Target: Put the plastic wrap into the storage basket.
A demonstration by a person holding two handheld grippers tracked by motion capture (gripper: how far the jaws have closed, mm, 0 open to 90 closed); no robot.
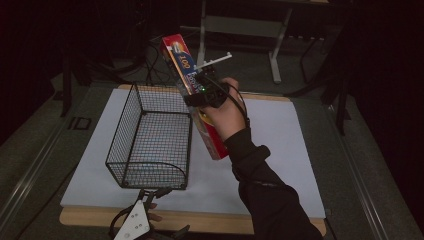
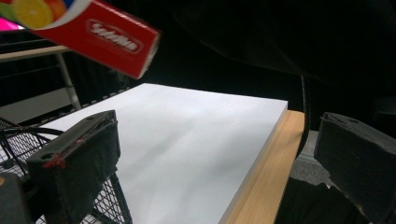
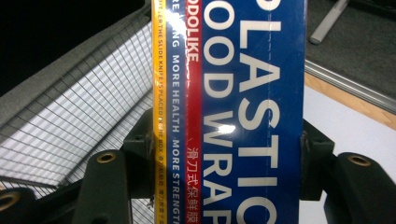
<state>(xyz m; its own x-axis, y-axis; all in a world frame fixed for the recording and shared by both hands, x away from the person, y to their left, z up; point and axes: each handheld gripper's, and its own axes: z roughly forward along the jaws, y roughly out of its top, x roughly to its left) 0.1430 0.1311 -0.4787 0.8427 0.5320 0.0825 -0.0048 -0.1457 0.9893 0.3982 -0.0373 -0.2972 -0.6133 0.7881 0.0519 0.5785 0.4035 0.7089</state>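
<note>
One long red and blue cardboard box of plastic food wrap (image 1: pixel 192 95) is in view, and there are no others of its kind. One black wire-mesh basket (image 1: pixel 150 145) stands on the table. One white rectangular board (image 1: pixel 280 150) covers the tabletop, and one light wooden table (image 1: pixel 200 220) lies beneath it. Two hand-held black two-jaw grippers are present: the right gripper (image 1: pixel 200 97) and the left gripper (image 1: pixel 142 210). One grey metal frame stand (image 1: pixel 250 27) shows behind the table.
</note>
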